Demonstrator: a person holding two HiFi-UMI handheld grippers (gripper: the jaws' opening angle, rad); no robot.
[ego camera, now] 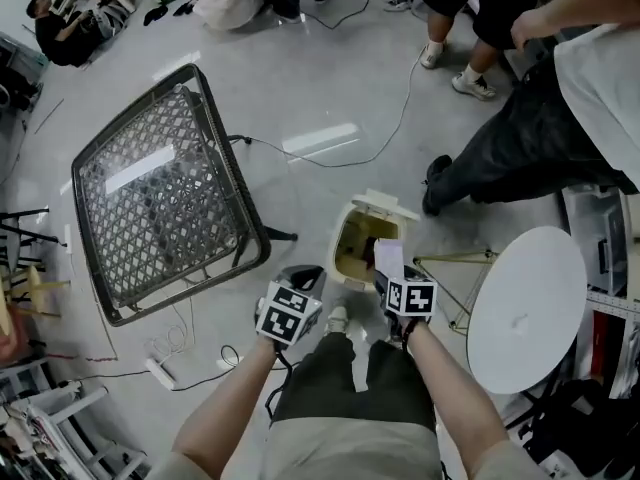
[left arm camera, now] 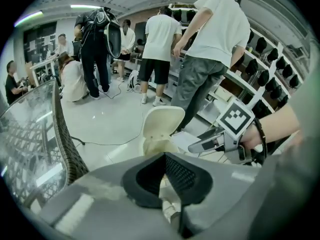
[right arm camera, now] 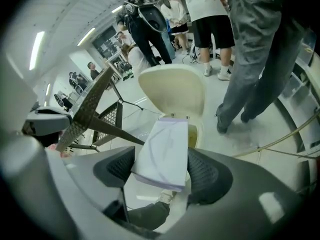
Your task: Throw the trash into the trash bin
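Right fingers (right arm camera: 207, 176) tight on white packet (right arm camera: 162, 154)

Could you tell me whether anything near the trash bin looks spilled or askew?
Nothing stands out: the trash bin stands upright with its lid open, and the right gripper holds the white packet over it.

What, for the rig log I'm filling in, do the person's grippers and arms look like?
The left gripper and right gripper have grey bodies; their jaws carry black mesh-textured pads. Each bears a white cube with black square markers. The forearms are bare, no sleeves in view. A dark strap circles the right wrist; a black cable hangs from the left gripper.
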